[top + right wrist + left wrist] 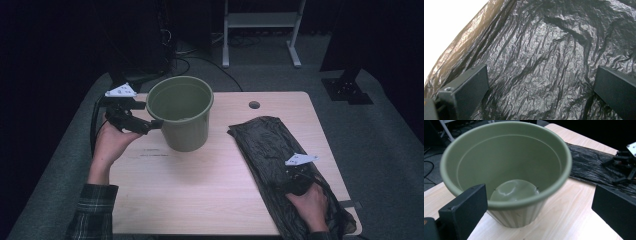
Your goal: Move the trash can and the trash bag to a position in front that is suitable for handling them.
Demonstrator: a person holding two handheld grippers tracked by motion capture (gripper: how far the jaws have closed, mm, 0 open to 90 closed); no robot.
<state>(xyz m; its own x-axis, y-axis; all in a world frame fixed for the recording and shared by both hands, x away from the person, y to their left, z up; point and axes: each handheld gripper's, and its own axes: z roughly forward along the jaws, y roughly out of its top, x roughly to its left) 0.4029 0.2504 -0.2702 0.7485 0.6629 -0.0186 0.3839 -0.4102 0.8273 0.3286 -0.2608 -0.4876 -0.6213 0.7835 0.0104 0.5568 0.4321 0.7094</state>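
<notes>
High view: one olive-green round plastic bucket (181, 112) stands upright on the pale wooden tabletop (210, 185), the left tool (150, 125) just beside its wall. One crumpled black plastic bag (267, 142) lies to the right, its near end cut off; the right tool (296, 176) rests on it (jaws hard to make out).

Left gripper view: jaws spread wide before the bucket (506, 170).

Right gripper view: jaws spread over the bag (544, 57).

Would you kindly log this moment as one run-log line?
left gripper: open, at round green plastic bucket | right gripper: open, over crumpled black plastic bag | bucket upright, empty
</notes>
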